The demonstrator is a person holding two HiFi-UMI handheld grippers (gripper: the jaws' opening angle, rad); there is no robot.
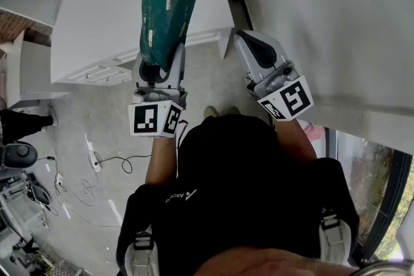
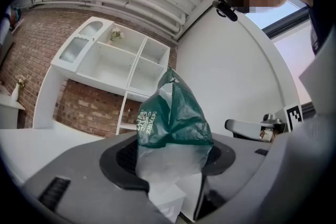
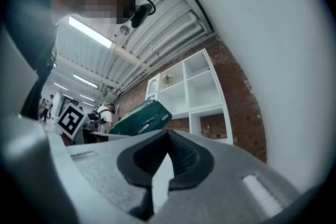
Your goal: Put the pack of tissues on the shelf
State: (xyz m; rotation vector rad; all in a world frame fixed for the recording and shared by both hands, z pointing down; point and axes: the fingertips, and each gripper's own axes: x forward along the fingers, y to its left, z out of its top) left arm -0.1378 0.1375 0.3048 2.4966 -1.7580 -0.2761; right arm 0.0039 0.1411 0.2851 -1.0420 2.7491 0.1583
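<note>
Green plastic film wraps the pack of tissues (image 1: 165,19), which stands up out of the left tongs (image 1: 162,64). The tongs pinch it by its paler lower end, jaws about half apart and pads pressing on the wrap. The pack is carried in the air in front of the person, well apart from the shelf (image 2: 126,68), a white unit of open compartments against a brick wall (image 2: 79,105). Gripping it by one end probably leaves the free end ready to go into a compartment first.

Pale lettering and a round emblem run along the green film. The letters look like "ZHIWENG", but the wrap is creased, so I would not swear to it. The marker cube (image 1: 155,118) behind the grip bears only black-and-white square patterns, no words. Small white print on the person's black top (image 1: 233,178) is cut off and cannot be read.

Further right, the right tongs (image 1: 249,39) hang beside a white panel (image 1: 336,29) with jaws brought together on nothing, likely kept clear as the spare hand.
</note>
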